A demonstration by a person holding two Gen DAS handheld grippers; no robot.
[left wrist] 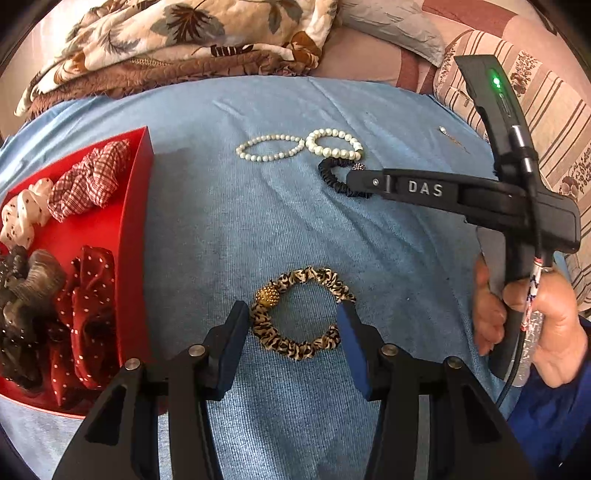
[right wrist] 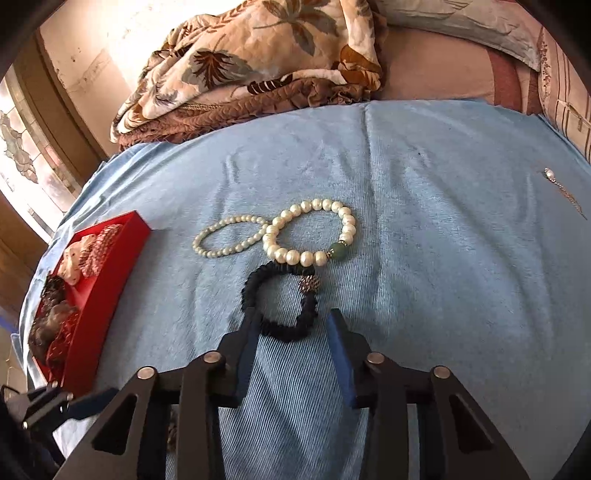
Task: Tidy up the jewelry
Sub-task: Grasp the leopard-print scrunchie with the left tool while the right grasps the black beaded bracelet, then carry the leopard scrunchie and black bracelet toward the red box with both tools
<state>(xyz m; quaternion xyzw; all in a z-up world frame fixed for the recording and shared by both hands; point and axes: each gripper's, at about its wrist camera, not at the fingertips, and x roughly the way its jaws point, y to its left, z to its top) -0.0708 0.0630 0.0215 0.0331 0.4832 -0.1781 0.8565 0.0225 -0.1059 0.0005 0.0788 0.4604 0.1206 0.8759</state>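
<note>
My left gripper (left wrist: 293,308) is open, its fingers on either side of a leopard-print hair tie (left wrist: 301,314) with a gold bead that lies on the blue cloth (left wrist: 229,229). My right gripper (right wrist: 291,317) is open around the near loop of a dark navy hair tie (right wrist: 291,299) with a sparkly bead; it also shows in the left wrist view (left wrist: 354,179). Behind it lie a small pearl bracelet (right wrist: 231,236) and a larger pearl bracelet (right wrist: 314,230) with a green bead. A red tray (left wrist: 135,236) at the left holds several scrunchies.
A thin chain with a pendant (right wrist: 563,190) lies at the far right of the cloth. A floral quilt (right wrist: 255,55) and pillows (left wrist: 391,26) are piled behind the cloth. A window (right wrist: 22,147) is at the far left.
</note>
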